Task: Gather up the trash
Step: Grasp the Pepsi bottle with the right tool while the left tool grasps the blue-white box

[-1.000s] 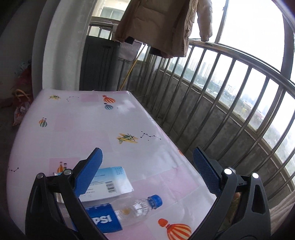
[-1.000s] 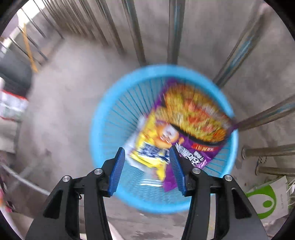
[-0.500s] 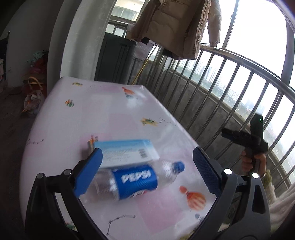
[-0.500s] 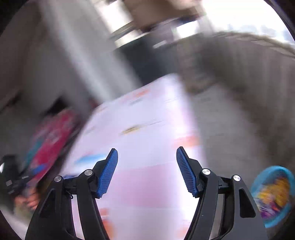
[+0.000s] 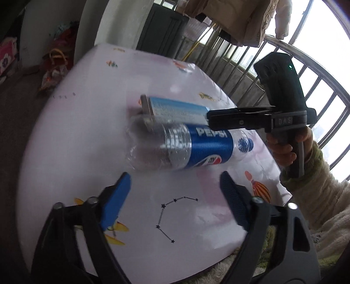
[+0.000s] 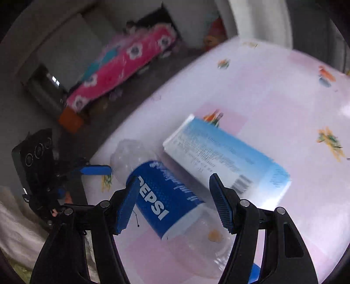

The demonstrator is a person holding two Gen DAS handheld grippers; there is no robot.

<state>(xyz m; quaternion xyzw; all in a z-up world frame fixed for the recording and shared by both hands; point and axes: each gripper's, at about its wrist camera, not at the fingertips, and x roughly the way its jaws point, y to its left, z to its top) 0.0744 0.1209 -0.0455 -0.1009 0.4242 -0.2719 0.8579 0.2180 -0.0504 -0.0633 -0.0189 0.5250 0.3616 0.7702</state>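
An empty clear Pepsi bottle (image 5: 188,148) with a blue label and blue cap lies on its side on the pink patterned table (image 5: 87,122). A light blue carton (image 5: 175,109) lies right behind it, touching it. My left gripper (image 5: 175,201) is open and empty, just short of the bottle. My right gripper (image 6: 172,196) is open, with its jaws on either side of the bottle's label (image 6: 166,196). In the left wrist view the right gripper (image 5: 240,121) reaches in from the right over the bottle and carton (image 6: 225,157).
A metal balcony railing (image 5: 317,87) runs along the table's far right side, with a beige jacket (image 5: 240,19) hanging above it. Bags and clutter (image 5: 54,65) lie on the floor at left. A pink flowered item (image 6: 122,63) lies beyond the table.
My right gripper swung from the blue trash basket to the table and now straddles the Pepsi bottle. My left gripper pulled back and rose, so bottle and carton lie ahead of it.
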